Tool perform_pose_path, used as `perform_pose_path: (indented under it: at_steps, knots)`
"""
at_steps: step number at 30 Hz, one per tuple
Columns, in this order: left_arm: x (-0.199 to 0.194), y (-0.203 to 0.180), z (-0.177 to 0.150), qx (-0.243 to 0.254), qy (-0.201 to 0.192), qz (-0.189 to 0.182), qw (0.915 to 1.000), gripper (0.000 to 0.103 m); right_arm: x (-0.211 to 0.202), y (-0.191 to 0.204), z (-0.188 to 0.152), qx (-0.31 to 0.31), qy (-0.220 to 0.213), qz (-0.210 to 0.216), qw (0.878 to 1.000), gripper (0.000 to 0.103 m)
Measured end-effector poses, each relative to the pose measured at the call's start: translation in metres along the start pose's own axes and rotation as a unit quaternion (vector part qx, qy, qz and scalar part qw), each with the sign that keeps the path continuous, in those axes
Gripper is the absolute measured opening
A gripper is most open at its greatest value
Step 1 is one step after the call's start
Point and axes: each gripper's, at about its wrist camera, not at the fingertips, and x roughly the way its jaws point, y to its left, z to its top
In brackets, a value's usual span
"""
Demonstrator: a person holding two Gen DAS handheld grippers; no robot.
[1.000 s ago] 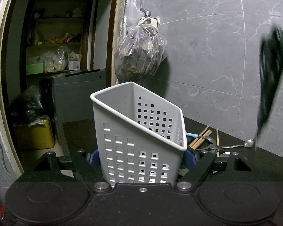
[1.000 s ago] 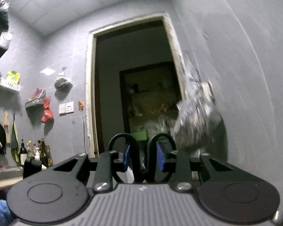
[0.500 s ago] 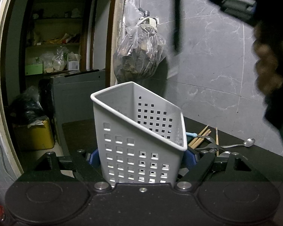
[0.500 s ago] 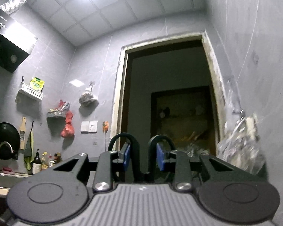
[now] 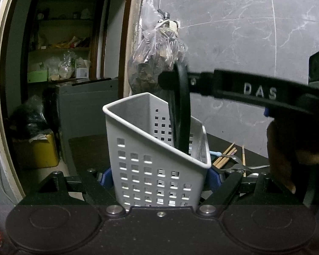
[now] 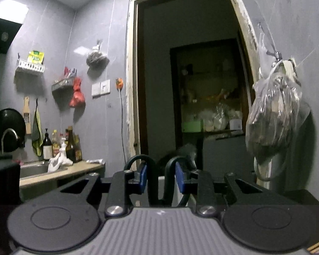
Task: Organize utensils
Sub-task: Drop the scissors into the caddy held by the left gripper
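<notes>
The right tongs (image 6: pixel 161 179) are clenched on the scissors' (image 5: pixel 180 114) black handle loops, blades lowered into the white caddy (image 5: pixel 159 148), which is gripped by the left tongs (image 5: pixel 159 175) on the table (image 5: pixel 253 148). Release should wait until the blades clear the rim.

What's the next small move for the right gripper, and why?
Probably lower a bit, then release. The right gripper holds the scissors by the handles, blades already inside the white basket that the left gripper clamps.
</notes>
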Motion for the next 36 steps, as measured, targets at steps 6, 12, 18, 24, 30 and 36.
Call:
perform_pose_path:
  at_steps: [6,12,18,24,30,36]
  knots:
    - [-0.002,0.003,-0.001,0.000,0.002,-0.005,1.0000,0.083,-0.005,0.004,-0.003,-0.003,0.015,-0.003,1.000,0.032]
    - [-0.001,0.003,-0.002,-0.001,0.002,-0.005,1.0000,0.082,-0.013,0.010,0.002,-0.011,0.039,0.002,0.999,0.059]
    - [-0.001,0.004,-0.002,-0.003,0.002,-0.006,1.0000,0.082,-0.037,0.007,0.008,0.007,0.017,-0.014,1.000,0.079]
    - [-0.002,0.005,-0.003,-0.002,0.002,-0.007,1.0000,0.082,-0.069,-0.001,0.005,0.019,0.004,-0.069,0.997,0.103]
    - [-0.002,0.006,-0.003,-0.003,0.002,-0.007,1.0000,0.082,-0.094,-0.009,-0.016,0.043,0.033,-0.126,0.991,0.103]
    - [-0.002,0.006,-0.003,-0.003,0.002,-0.007,1.0000,0.082,-0.118,-0.014,-0.045,0.084,0.077,-0.176,0.978,0.103]
